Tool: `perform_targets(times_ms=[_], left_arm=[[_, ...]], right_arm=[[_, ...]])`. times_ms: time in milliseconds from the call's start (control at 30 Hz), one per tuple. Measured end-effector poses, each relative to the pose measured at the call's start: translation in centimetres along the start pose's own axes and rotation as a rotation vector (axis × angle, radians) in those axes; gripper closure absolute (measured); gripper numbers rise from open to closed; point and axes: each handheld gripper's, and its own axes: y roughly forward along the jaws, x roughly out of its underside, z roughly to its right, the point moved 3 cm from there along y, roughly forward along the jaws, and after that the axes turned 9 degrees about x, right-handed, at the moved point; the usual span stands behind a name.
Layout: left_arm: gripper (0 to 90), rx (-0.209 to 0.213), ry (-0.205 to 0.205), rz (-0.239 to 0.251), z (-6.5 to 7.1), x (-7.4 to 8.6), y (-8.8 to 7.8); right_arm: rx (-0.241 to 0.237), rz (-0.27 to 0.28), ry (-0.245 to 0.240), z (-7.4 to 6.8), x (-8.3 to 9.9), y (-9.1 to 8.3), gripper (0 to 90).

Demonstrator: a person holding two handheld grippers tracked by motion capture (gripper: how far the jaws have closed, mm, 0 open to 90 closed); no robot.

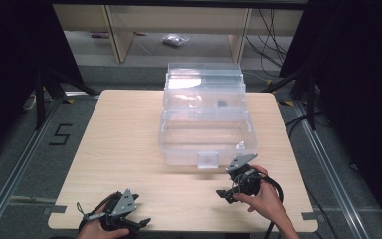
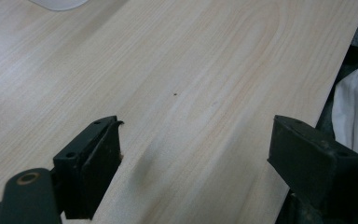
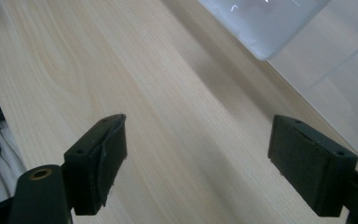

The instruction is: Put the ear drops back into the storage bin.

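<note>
At the near edge of the wooden table [image 1: 129, 144], the left gripper [image 1: 129, 221] sits low by the front left corner, held in the person's left hand [image 1: 97, 230]. In the left gripper view its two black jaws stand wide apart with nothing but bare wood grain between them, so it is released and empty.

A little farther in and to the right, the right gripper [image 1: 227, 195] is held in the right hand [image 1: 263, 201], just in front of the box. Its jaws, seen in the right gripper view, are likewise spread wide over bare table, gripping nothing. A corner of the box [image 3: 265, 23] shows at the top of that view, well ahead of the jaws.

The clear plastic box [image 1: 206, 119] stands in the middle of the table, toward the far side. It is open, with its trays stepped upward and back from the person. Its long axis runs left to right across the table, and its front wall, with a small clear latch [image 1: 208, 160], faces the person. The right gripper is near that front right corner but apart from it.

Beyond the table lies grey floor [image 1: 189, 50] and the legs of a light wooden shelf [image 1: 117, 32].
</note>
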Motion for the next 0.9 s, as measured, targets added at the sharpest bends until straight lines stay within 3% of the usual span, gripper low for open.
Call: perform_targets(times_ms=[33, 100, 133, 300, 400, 433, 467, 533, 567, 667, 733, 833, 867, 900], left_arm=[[16.4, -0.001, 0.002, 0.0, 0.0, 0.0, 0.0], [16.4, -0.001, 0.022, -0.002, -0.1, -0.1, 0.0], [16.4, 0.0, 0.023, -0.003, -0.1, -0.1, 0.0], [16.4, -0.002, 0.021, -0.003, -0.1, 0.0, 0.0], [16.4, 0.0, 0.022, -0.003, -0.1, 0.0, 0.0], [16.4, -0.001, 0.021, -0.003, -0.1, 0.0, 0.0], [16.4, -0.002, 0.021, -0.002, -0.1, -0.1, 0.0], [16.4, -0.002, 0.021, -0.002, -0.1, -0.1, 0.0], [16.4, -0.002, 0.021, -0.003, -0.1, 0.0, 0.0], [16.4, -0.002, 0.021, -0.004, -0.1, 0.0, 0.0], [16.4, 0.0, 0.021, -0.003, 0.0, 0.0, 0.0], [16.5, -0.003, 0.008, -0.001, 0.0, 0.0, 0.0], [16.4, -0.003, 0.022, -0.003, -0.1, 0.0, 0.0], [16.4, -0.002, 0.02, -0.003, -0.1, 0.0, 0.0]], right_arm=[[0.01, 0.021, -0.006, 0.0, 0.1, 0.2, 20.6], [0.028, 0.01, 0.012, 0.0, 0.3, 0.1, 20.5], [0.007, -0.002, 0.026, -0.1, 0.4, 0.0, 20.5], [0.013, 0.018, 0.018, 0.0, 1.0, 0.2, 20.5], [0.017, 0.0, 0.059, -0.3, 1.3, 0.2, 20.4], [0.012, 0.014, 0.015, 0.0, 1.4, 0.2, 20.3], [0.0, 0.003, 0.009, -0.2, 1.6, 0.3, 20.3], [-0.014, 0.009, 0.017, -0.4, 1.7, 0.3, 20.3], [0.0, -0.026, 0.059, -0.7, 1.9, 0.2, 19.8], [-0.005, -0.003, 0.043, -0.8, 2.1, 0.4, 19.7], [0.001, -0.025, 0.036, -0.8, 2.3, 0.3, 19.7], [0.012, -0.011, 0.047, -0.9, 2.6, 0.4, 19.7], [-0.012, 0.0, 0.004, -0.8, 2.7, 0.4, 19.7], [-0.01, -0.002, 0.012, -0.8, 2.7, 0.4, 19.7]])
